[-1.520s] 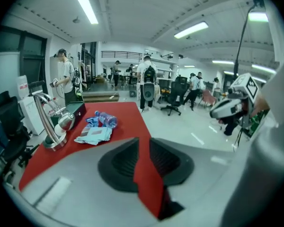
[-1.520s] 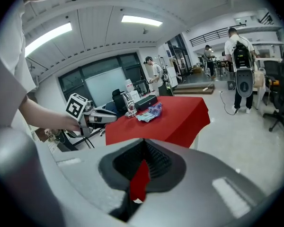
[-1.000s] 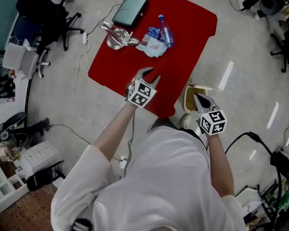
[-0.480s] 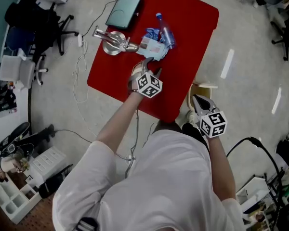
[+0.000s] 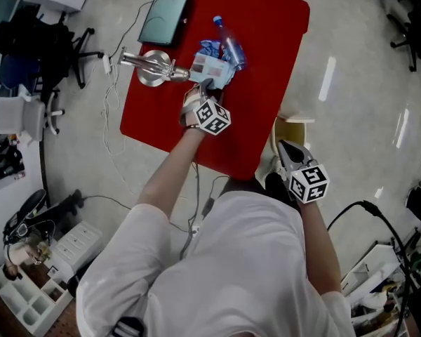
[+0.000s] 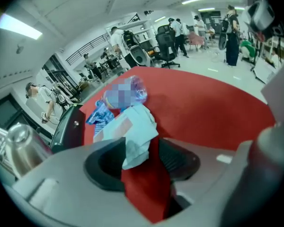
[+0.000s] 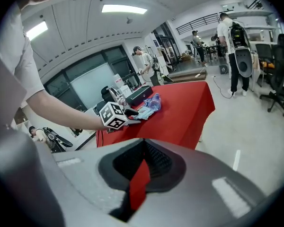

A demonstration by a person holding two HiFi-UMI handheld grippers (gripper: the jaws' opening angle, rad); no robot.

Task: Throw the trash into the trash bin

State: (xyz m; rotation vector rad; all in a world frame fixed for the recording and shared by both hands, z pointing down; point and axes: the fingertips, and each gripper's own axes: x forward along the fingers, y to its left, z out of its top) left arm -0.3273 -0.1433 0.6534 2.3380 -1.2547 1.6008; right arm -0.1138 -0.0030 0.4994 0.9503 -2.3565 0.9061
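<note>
From the head view, the trash lies in a heap on the red table (image 5: 266, 69) – a pale paper (image 5: 212, 69), a blue wrapper (image 5: 208, 48) and a plastic bottle (image 5: 229, 45) – with a metal kettle (image 5: 153, 69) just beside it. The left gripper (image 5: 202, 88) has its tips at the paper's near edge. The trash bin (image 5: 298, 121) stands on the floor just beside the table, and the right gripper (image 5: 286, 148) hangs over it. In the left gripper view the jaws stand apart, having just been closing; a corner of the paper lies in the gap, not pinched. In the right gripper view the jaws meet at their tips – clenched on nothing, red table beyond.
</note>
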